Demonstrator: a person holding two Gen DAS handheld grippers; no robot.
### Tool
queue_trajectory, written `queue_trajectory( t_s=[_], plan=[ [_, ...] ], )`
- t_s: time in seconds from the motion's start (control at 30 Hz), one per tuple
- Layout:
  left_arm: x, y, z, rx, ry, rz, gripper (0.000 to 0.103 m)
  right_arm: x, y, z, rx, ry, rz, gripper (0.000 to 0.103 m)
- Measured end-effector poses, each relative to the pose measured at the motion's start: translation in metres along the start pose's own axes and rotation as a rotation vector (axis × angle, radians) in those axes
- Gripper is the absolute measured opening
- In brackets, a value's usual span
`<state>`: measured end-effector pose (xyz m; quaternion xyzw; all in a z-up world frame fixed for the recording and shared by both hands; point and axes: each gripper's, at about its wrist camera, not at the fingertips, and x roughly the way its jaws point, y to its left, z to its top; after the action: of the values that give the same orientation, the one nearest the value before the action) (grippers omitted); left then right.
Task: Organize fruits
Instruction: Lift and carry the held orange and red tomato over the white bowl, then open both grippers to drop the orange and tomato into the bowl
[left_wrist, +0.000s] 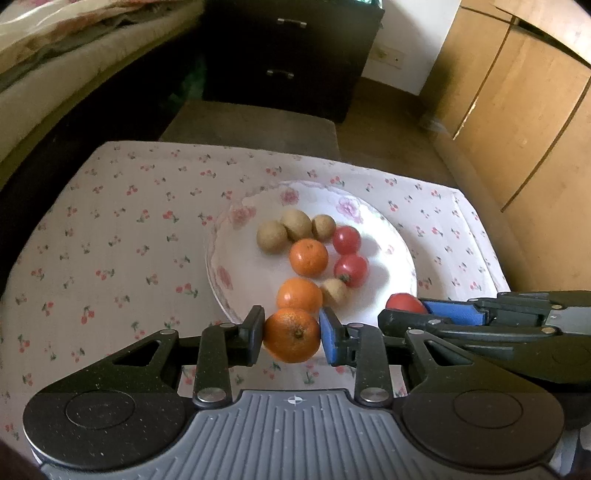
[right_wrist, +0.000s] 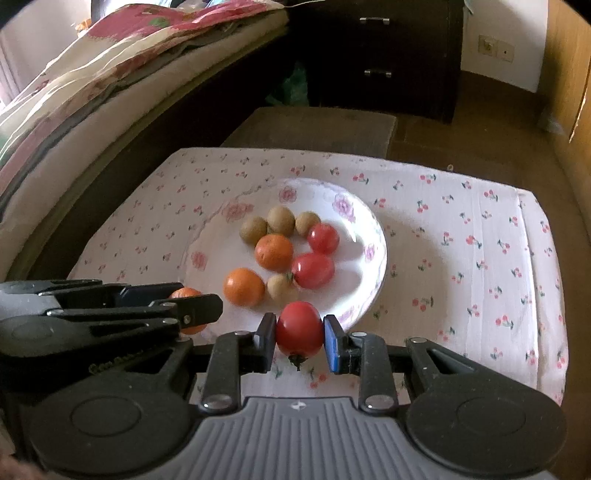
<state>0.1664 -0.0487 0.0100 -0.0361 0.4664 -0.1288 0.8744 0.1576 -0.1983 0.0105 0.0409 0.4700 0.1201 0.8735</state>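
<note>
A white floral plate (left_wrist: 258, 291) (right_wrist: 354, 236) holds two oranges (left_wrist: 308, 257), two red tomatoes (left_wrist: 351, 270) and several small brown fruits (left_wrist: 295, 224). My left gripper (left_wrist: 291, 335) is shut on an orange (left_wrist: 291, 335) just above the plate's near rim. My right gripper (right_wrist: 300, 338) is shut on a red tomato (right_wrist: 299, 328) at the plate's near edge. Each gripper shows in the other's view: the right gripper (left_wrist: 406, 314) with its tomato (left_wrist: 404, 303), the left gripper (right_wrist: 192, 310) with its orange (right_wrist: 186, 293).
The plate stands on a table with a cherry-print cloth (left_wrist: 110, 240) (right_wrist: 461, 258). Beyond it are a brown stool (left_wrist: 251, 125), a dark drawer cabinet (left_wrist: 288, 51), a bed (right_wrist: 92, 92) at the left and a wooden wardrobe (left_wrist: 517, 110) at the right.
</note>
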Motion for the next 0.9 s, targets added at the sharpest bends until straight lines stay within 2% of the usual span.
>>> queue_trajectory(
  t_s=[0.47,0.9],
  plan=[
    [0.021,0.007,0.013,-0.017,0.011,0.022,0.040,0.020,-0.004,0.013,-0.006,0.001,-0.016,0.029],
    [0.013,0.009,0.015,-0.026,-0.019,0.029,0.045,0.014,-0.008,0.013,0.010,-0.024,-0.039,0.030]
  ],
)
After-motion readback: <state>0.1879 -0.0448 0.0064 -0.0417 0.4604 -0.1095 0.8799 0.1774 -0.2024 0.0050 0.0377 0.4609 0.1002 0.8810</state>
